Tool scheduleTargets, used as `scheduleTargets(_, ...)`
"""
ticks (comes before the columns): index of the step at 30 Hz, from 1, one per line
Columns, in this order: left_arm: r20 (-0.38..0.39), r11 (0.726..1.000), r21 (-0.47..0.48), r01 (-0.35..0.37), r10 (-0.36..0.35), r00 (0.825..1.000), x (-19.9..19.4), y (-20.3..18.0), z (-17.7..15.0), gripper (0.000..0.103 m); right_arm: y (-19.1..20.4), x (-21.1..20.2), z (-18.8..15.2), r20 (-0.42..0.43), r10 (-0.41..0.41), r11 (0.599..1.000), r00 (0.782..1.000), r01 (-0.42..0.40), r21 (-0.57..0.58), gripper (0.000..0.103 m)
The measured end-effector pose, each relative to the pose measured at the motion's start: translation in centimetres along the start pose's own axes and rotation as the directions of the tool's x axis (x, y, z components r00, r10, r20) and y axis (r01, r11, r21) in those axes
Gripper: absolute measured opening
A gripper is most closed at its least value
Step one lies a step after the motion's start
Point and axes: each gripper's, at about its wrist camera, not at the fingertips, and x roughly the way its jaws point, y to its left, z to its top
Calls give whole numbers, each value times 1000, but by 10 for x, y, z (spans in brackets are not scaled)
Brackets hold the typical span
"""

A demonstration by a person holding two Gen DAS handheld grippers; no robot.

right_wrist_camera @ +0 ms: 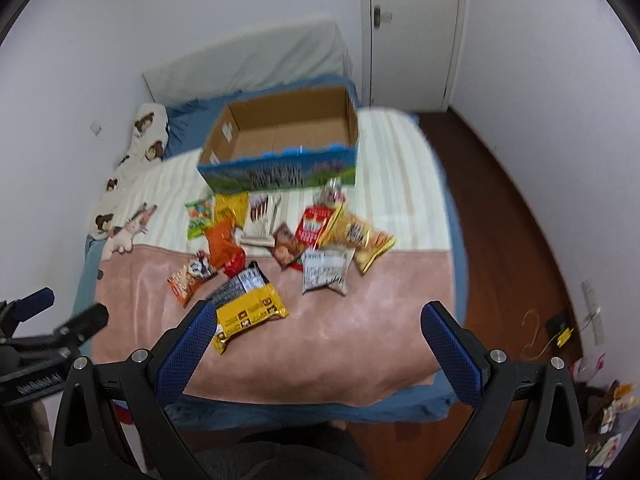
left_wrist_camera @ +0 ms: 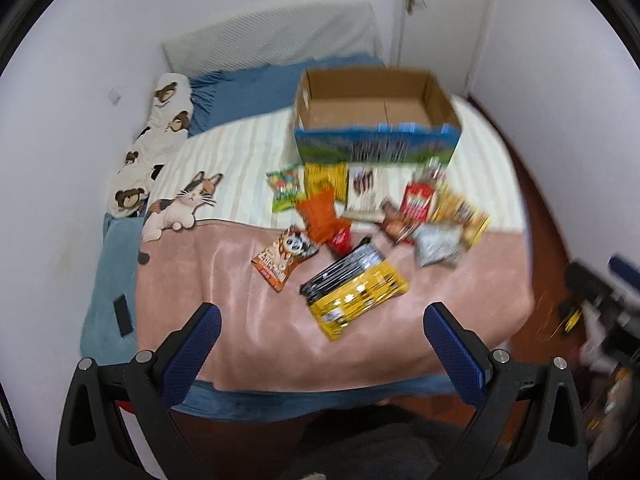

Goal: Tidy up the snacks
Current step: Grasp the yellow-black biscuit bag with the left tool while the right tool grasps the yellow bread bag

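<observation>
Several snack packs lie on a bed in front of an open cardboard box (left_wrist_camera: 376, 120) (right_wrist_camera: 280, 140) that looks empty. Nearest is a yellow and black pack (left_wrist_camera: 354, 294) (right_wrist_camera: 248, 306). Beyond it lie an orange panda pack (left_wrist_camera: 284, 258) (right_wrist_camera: 190, 276), an orange bag (left_wrist_camera: 320, 216) (right_wrist_camera: 222, 242), a silver pack (left_wrist_camera: 436, 246) (right_wrist_camera: 326, 272), a red box (left_wrist_camera: 418, 200) (right_wrist_camera: 314, 226) and a green candy bag (left_wrist_camera: 284, 190) (right_wrist_camera: 198, 216). My left gripper (left_wrist_camera: 322, 328) is open and empty, above the bed's near edge. My right gripper (right_wrist_camera: 318, 326) is open and empty, its left finger over the yellow pack's corner.
The pink blanket (left_wrist_camera: 240, 320) (right_wrist_camera: 340, 340) covers the near bed. A cat plush (left_wrist_camera: 180, 210) and bear-print pillow (left_wrist_camera: 160, 136) lie left. A black phone (left_wrist_camera: 122, 314) lies on the left edge. Wooden floor (right_wrist_camera: 512, 240) and a door (right_wrist_camera: 412, 32) are right.
</observation>
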Motion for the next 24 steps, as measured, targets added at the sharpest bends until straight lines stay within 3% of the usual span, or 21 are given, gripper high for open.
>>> scheduleTargets(4, -112, 988, 150, -35, 52, 992, 76, -10, 1, 103, -8, 76, -3, -108, 20, 1000, 994, -17, 25, 103)
scheduleTargets(10, -287, 944, 326, 48, 50, 956, 181, -31, -2, 103, -17, 177, -15, -251, 16, 999, 968, -8, 33, 103)
scheduleTargets(15, -338, 877, 463, 128, 41, 940, 243, -60, 2, 103, -27, 238, -25, -330, 18, 999, 944, 0, 54, 103)
scheduleTargets(21, -447, 759, 577, 303, -18, 894, 288, -93, -1, 103, -30, 270, -34, -396, 13, 996, 918, 22, 84, 103)
scheduleTargets(24, -436, 706, 636, 311, -4, 900, 294, -103, -9, 103, -31, 277, -32, -412, 4, 995, 911, 37, 91, 103)
